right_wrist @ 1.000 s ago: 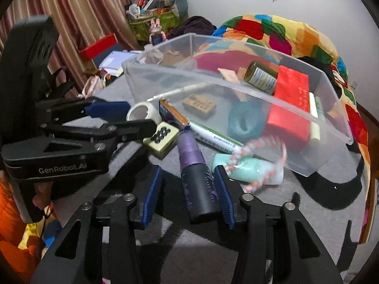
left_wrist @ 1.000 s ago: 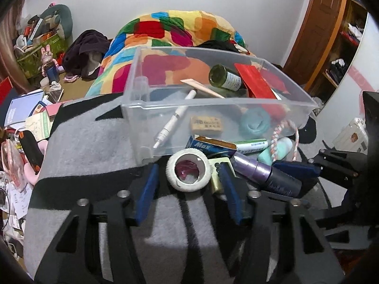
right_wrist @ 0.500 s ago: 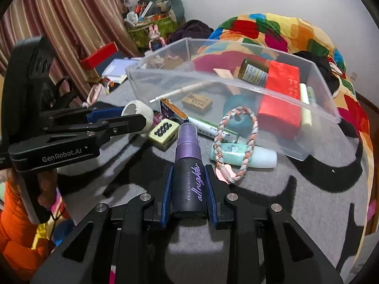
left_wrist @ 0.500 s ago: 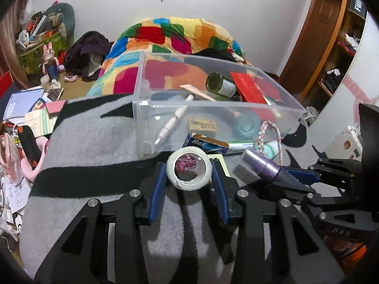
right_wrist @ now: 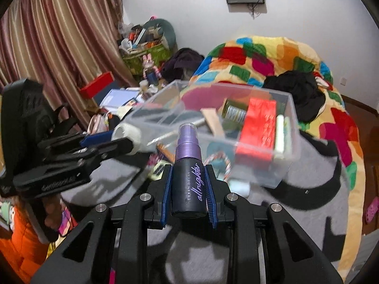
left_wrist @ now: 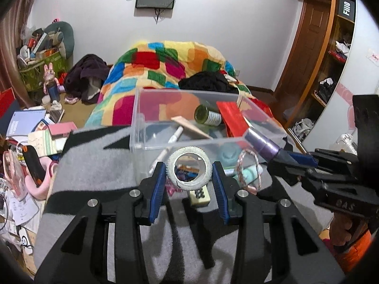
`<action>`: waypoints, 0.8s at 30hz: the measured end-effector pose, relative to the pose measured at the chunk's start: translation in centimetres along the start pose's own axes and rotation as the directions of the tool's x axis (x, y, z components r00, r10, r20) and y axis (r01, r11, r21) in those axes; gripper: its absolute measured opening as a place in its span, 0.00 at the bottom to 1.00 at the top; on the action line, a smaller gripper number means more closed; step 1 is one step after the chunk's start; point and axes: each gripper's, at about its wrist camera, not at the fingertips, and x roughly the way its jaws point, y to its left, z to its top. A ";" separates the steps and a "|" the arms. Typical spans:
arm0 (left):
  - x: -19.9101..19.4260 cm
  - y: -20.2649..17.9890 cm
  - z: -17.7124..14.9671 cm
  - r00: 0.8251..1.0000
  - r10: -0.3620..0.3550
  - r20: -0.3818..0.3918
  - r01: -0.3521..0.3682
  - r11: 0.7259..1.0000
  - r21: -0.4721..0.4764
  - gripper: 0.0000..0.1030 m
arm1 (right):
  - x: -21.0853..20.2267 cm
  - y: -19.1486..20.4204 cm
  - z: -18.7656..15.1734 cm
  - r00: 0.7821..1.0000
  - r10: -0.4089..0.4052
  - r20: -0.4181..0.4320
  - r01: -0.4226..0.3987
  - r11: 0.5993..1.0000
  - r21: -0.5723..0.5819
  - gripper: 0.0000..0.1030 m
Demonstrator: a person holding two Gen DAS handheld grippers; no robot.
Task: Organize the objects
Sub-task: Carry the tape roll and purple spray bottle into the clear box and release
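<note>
Both grippers have risen off the grey-and-black blanket since a second ago, each carrying its item up with it.

Item, left: my left gripper, fingers clamped on the white ring-shaped roll of tape, held on edge so the hole faces the camera, in front of the near wall of the clear plastic rectangular bin.

Item, centre: bin on the blanket, holding a white pen, a dark green labelled bottle and a red flat packet. Below the tape on the blanket, a small cream box with dark beads; just right of it, a pink-and-white braided cord loop.

Item, right: my right gripper, fingers clamped on the purple-and-black cylindrical spray bottle, nozzle pointing toward the bin.
</note>
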 end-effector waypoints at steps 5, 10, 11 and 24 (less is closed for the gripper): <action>-0.5 -0.2 1.2 0.999 0.007 0.034 -0.007 1.000 0.011 0.38 | -0.1 -1.0 1.8 0.999 -0.020 0.039 0.019 0.999 0.028 0.23; -0.3 -0.3 2.3 0.998 0.012 0.056 -0.013 1.000 0.017 0.38 | 0.1 -1.8 3.0 0.997 -0.047 0.054 0.045 0.998 0.045 0.23; -0.2 -0.3 2.4 0.998 0.012 0.056 -0.013 1.000 0.016 0.38 | 0.2 -2.0 3.2 0.997 -0.052 0.053 0.050 0.998 0.048 0.23; 3.8 1.3 4.3 0.999 0.049 0.001 -0.049 0.999 -0.010 0.38 | 4.5 -2.8 5.7 0.996 -0.087 -0.016 0.088 0.996 0.035 0.23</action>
